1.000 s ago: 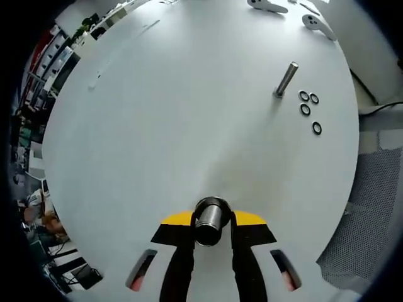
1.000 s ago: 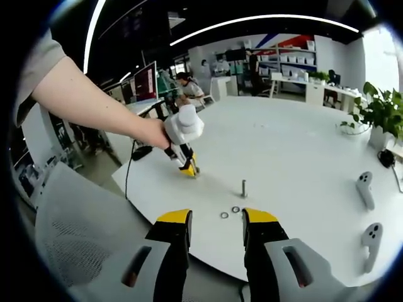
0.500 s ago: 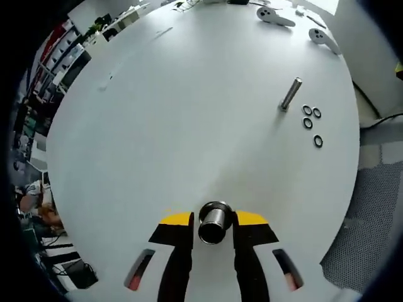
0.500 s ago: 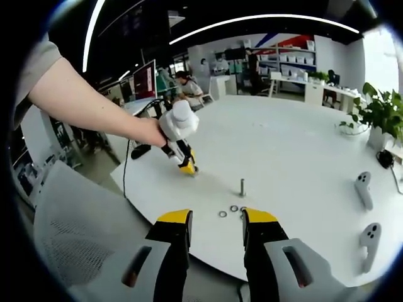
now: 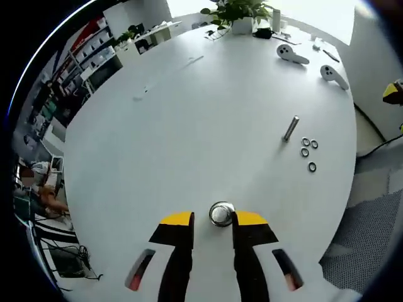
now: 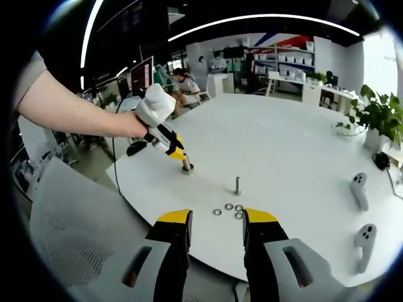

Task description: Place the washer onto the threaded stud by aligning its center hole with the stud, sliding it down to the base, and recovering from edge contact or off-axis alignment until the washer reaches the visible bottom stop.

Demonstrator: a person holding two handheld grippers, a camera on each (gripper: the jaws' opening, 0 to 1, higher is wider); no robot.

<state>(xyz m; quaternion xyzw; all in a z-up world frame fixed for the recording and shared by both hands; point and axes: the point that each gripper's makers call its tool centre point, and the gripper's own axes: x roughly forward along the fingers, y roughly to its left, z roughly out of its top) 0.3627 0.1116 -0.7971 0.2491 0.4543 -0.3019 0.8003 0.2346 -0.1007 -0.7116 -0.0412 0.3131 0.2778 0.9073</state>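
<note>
Steel stud [image 5: 290, 128] is standing near the table [image 5: 189, 126] edge, washers [image 5: 308, 150] lying beside it. Left gripper [image 5: 211, 221] is clamping a cylinder [image 5: 221, 214]; right gripper [image 6: 215, 228] is gaping empty. Thin washers risk slipping during pickup.

Both views look from opposite sides at the stud [image 5: 290, 128] [image 6: 237, 185].

Standing upright mid-table: threaded stud [image 6: 237, 185], washers [image 6: 228, 209] lying just beside. Lying well apart near far edge: two controllers [image 6: 357, 190]. Leaving broad bare white table [image 5: 189, 119] between.
</note>
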